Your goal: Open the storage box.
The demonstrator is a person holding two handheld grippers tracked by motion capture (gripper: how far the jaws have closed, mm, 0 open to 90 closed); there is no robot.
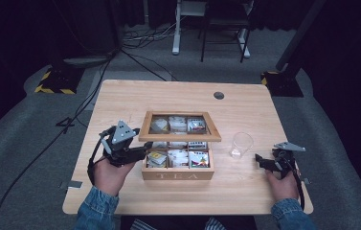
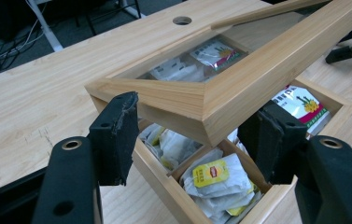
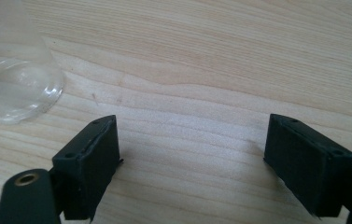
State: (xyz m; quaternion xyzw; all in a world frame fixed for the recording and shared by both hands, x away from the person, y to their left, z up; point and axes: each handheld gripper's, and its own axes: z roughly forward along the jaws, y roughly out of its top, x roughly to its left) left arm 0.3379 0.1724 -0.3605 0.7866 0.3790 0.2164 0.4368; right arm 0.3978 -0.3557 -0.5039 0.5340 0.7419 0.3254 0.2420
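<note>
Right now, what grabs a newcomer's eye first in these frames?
The wooden tea box at the table's middle, its windowed lid raised part-way over compartments of tea bags. The left gripper sits at the lid's near corner, a jaw on either side of it, though whether the pads press on it is unclear. To the box's right stands an empty clear cup, with the right gripper open above bare table beside it.

Wooden bench [image 1: 120, 96] with two things set on it

A wooden tea box [image 1: 178, 173], its glazed lid [image 1: 179, 138] raised, is placed near the middle of the bench; a clear plastic cup [image 1: 241, 144] is stood just to its right, apart from it. A round cable hole [image 1: 219, 95] is cut near the far edge.
</note>
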